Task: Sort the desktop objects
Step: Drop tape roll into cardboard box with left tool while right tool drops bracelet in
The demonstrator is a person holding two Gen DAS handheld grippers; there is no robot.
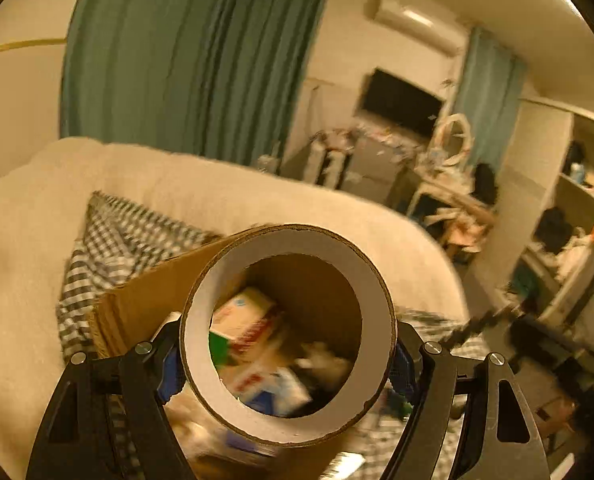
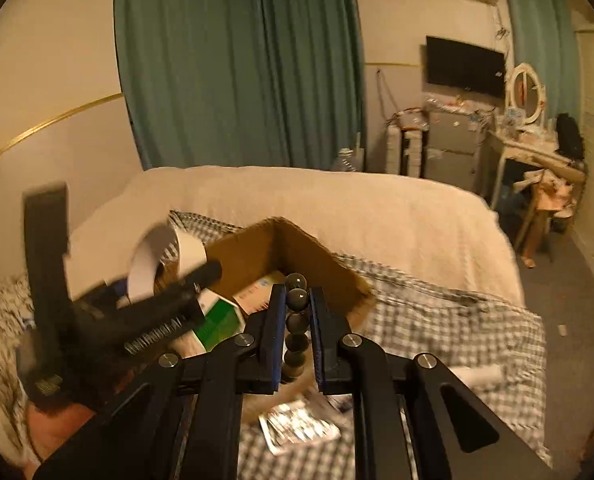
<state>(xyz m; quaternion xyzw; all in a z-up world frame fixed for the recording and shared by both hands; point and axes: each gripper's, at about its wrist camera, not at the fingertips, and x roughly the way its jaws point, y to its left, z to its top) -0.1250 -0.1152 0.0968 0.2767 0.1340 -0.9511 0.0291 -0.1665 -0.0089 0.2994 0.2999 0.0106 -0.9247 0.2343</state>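
My left gripper [image 1: 285,364] is shut on a wide tape roll [image 1: 373,280] with a white cardboard core, held above an open cardboard box [image 1: 145,300]. Through the roll's hole I see small packets and boxes inside it, among them a green and white carton [image 2: 217,320]. In the right wrist view the same roll [image 2: 153,264] and the left gripper [image 2: 137,300] hover over the box's left side. My right gripper [image 2: 297,320] is shut on a string of dark round beads [image 2: 297,300], at the box's [image 2: 297,248] near edge.
The box rests on a checked cloth [image 2: 437,320] spread over a cream bed [image 2: 337,200]. A silver foil packet [image 2: 297,428] lies on the cloth below my right gripper, and a white roll [image 2: 481,376] lies to the right. Teal curtains, a desk and a mirror stand beyond.
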